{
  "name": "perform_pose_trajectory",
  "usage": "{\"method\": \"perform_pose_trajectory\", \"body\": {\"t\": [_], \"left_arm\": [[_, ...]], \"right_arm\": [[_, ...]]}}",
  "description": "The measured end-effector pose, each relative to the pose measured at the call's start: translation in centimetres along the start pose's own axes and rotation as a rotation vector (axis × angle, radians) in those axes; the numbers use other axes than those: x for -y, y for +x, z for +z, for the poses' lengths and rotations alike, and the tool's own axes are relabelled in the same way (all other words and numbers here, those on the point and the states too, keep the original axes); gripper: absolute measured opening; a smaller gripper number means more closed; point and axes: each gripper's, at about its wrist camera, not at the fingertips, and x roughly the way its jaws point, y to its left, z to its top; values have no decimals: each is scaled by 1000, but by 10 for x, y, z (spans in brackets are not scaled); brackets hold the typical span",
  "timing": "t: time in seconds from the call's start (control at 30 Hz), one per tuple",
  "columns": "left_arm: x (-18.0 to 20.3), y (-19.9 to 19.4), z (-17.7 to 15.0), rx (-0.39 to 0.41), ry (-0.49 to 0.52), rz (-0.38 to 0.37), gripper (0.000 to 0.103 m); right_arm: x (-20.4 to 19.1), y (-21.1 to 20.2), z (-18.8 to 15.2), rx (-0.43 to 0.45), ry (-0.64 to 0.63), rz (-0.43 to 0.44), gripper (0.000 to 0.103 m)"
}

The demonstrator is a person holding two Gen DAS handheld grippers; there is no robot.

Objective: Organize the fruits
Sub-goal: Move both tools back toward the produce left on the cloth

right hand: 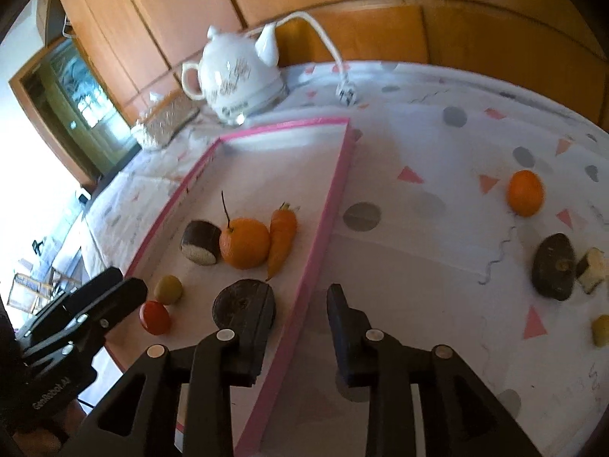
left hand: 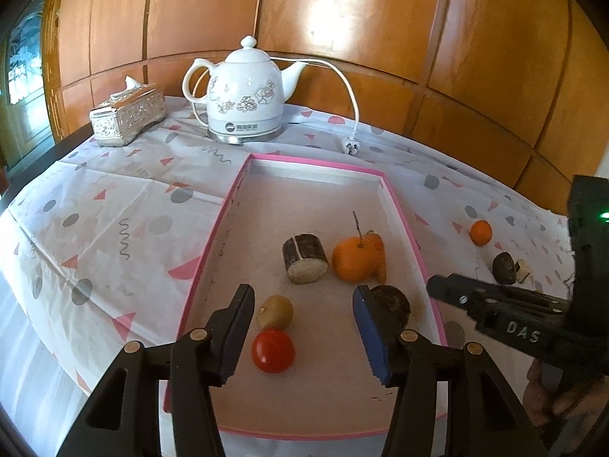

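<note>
the left gripper [left hand: 302, 333] tilts down over the pink-rimmed tray [left hand: 213, 251], jaws apart and empty above the tomato [left hand: 273, 351]. the right gripper [right hand: 298, 327] tilts down astride the tray's right rim, gripping nothing. a small orange [right hand: 525, 193] lies on the tablecloth [right hand: 418, 228].

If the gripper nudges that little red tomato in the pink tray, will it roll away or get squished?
The red tomato looks round and smooth, so a nudge would probably send it rolling across the flat pink tray. Its shiny skin may slip between hard pads. It seems small and soft, so a tight squeeze could bruise it.
</note>
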Motion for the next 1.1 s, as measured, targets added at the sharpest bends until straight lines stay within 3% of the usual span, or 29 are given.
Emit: {"method": "perform_pose_trajectory", "body": {"t": [0.43,1.1], "left_arm": [[37,-6,1,6,93,-44,55],[90,4,-5,-31,191,-124,55]], "right_arm": [[20,-46,-22,142,-4,-161,30],[86,-81,-46,181,92,-329,30]]}}
